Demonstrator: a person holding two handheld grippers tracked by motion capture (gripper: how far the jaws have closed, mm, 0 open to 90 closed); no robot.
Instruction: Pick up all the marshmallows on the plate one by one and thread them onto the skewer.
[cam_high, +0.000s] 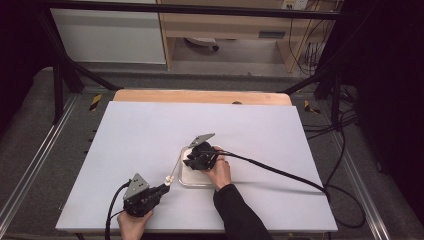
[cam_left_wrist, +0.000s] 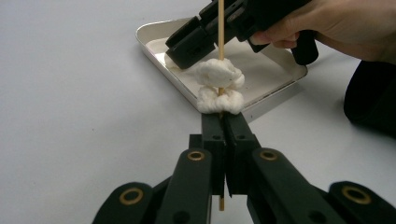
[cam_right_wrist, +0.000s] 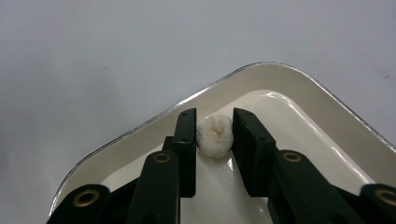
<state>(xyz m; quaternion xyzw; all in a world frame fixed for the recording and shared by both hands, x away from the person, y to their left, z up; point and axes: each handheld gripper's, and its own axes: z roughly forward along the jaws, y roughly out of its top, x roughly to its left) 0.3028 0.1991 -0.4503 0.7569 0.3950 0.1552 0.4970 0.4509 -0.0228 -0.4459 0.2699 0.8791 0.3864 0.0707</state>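
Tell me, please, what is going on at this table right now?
A person is threading white dough-like pieces onto a wooden skewer. The left gripper is shut on the skewer, which already carries two pieces. The right gripper is down in the white tray, its jaws either side of another piece, touching it on one side at least.

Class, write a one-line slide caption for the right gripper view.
Right gripper fingers close on a white lump in the cream tray.
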